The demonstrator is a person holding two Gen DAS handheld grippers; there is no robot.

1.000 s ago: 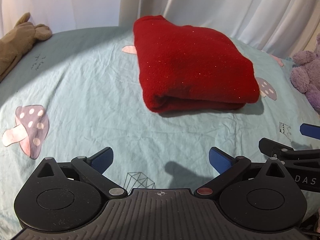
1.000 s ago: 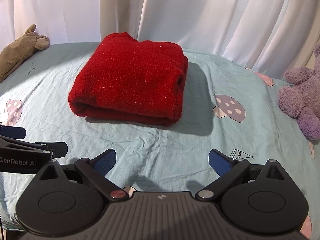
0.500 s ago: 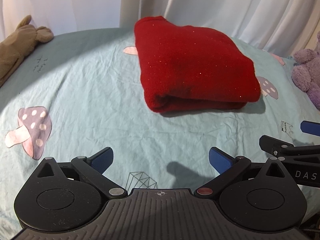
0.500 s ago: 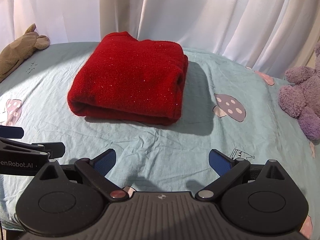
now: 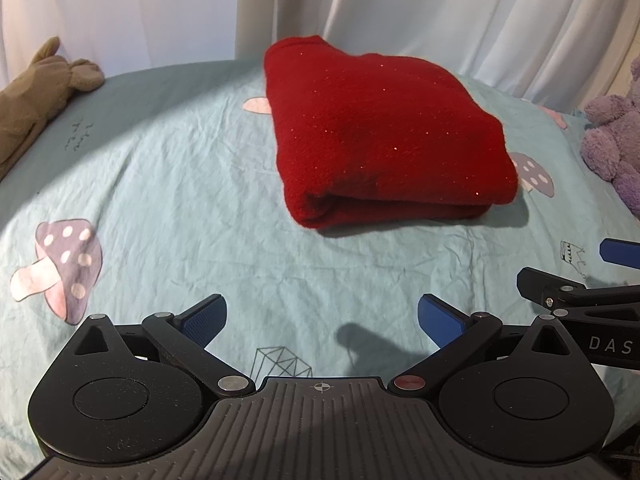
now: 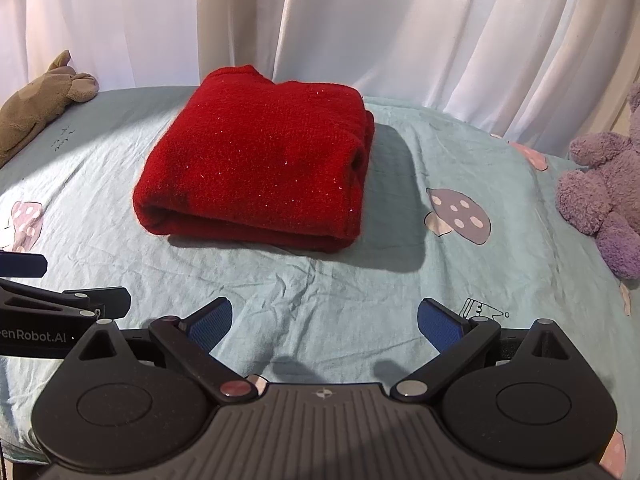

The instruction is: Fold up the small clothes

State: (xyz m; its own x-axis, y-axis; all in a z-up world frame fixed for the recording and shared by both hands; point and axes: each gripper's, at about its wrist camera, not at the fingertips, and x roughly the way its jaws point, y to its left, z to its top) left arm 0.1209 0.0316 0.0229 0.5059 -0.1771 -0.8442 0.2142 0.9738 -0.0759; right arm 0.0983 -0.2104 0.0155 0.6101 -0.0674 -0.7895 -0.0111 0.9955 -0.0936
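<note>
On the mushroom-print bed sheet [image 5: 168, 184], red knit sweater [image 5: 384, 128] lies folded; left tongs [image 5: 322, 316] and right tongs [image 6: 325, 320] released, empty. Fold looks done; next, withdraw.

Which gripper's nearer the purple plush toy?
Right. The right gripper hangs open with the purple plush toy just off its right side; the left gripper, also open, sits further left, beyond the right one.

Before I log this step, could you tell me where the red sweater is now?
The folded red sweater lies mid-bed on the mushroom-print sheet, ahead of both open grippers, between the brown plush and purple plush.
</note>
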